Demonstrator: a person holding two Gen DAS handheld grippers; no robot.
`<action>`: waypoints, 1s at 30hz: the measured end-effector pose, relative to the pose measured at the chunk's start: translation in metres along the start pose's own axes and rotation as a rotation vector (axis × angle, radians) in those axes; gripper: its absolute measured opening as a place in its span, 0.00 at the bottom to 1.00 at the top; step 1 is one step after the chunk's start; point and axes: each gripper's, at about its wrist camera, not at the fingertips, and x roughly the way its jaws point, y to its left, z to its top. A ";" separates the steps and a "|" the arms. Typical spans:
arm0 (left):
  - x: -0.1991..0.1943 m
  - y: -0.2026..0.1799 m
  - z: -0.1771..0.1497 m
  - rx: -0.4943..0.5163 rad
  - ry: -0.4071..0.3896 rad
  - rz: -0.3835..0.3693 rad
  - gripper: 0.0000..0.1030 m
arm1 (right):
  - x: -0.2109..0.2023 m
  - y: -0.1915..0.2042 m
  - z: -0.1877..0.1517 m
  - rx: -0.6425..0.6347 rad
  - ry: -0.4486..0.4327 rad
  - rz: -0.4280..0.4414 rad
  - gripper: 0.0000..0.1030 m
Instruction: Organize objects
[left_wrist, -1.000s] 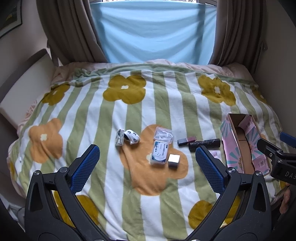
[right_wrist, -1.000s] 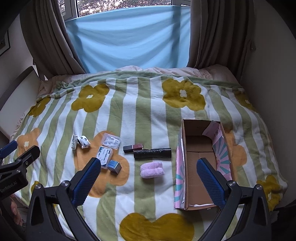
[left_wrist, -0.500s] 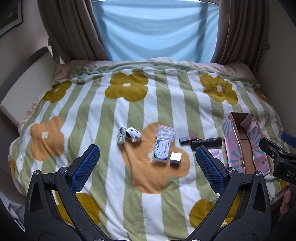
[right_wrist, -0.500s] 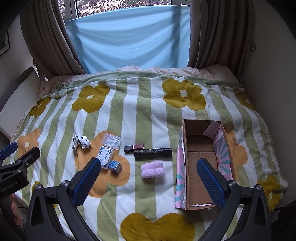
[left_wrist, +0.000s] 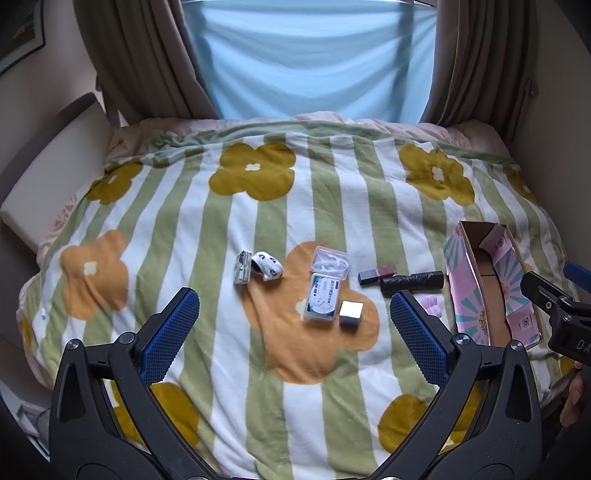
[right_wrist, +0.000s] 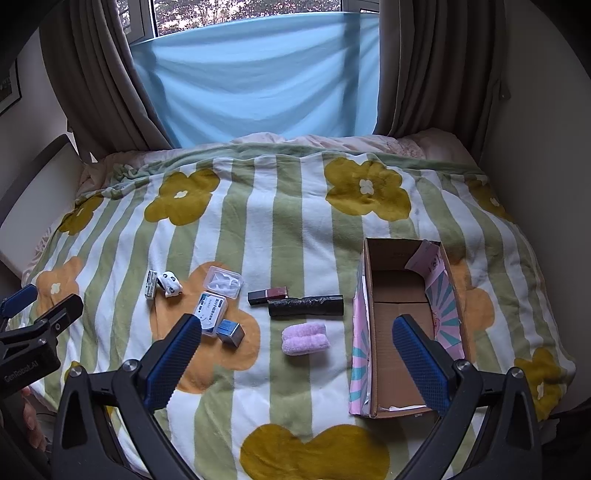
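Small objects lie in a row on the flowered blanket: a white patterned roll (left_wrist: 268, 265) (right_wrist: 170, 283), a small grey pack (left_wrist: 242, 267), a clear case (left_wrist: 330, 260) (right_wrist: 223, 280), a white labelled box (left_wrist: 322, 302) (right_wrist: 209, 308), a silver cube (left_wrist: 349, 313) (right_wrist: 230, 332), a dark red lipstick (left_wrist: 376, 274) (right_wrist: 267, 295), a black roll (left_wrist: 412, 283) (right_wrist: 306, 305) and a pink fluffy roll (right_wrist: 305, 337). An open, empty pink cardboard box (left_wrist: 461, 291) (right_wrist: 360, 332) lies at the right. My left gripper (left_wrist: 291, 325) and right gripper (right_wrist: 295, 347) are open and empty, above the near side.
The bed's blanket (left_wrist: 266, 206) fills both views. A white headboard cushion (left_wrist: 48, 173) is at the left, curtains and a blue sheet (right_wrist: 255, 81) over the window at the back, a wall at the right.
The left gripper's view has shifted slightly; objects sit a little further right and higher. The right gripper has barely moved. Nothing was picked up.
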 end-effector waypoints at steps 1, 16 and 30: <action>0.000 0.001 0.000 -0.005 0.000 0.004 1.00 | 0.000 0.000 0.000 -0.019 0.001 0.017 0.99; -0.002 -0.002 -0.004 -0.600 -0.010 0.470 0.99 | -0.002 -0.003 0.000 -0.034 -0.005 0.049 0.99; 0.005 -0.003 0.003 -1.003 -0.009 0.768 1.00 | -0.003 -0.004 0.001 -0.068 -0.007 0.087 0.99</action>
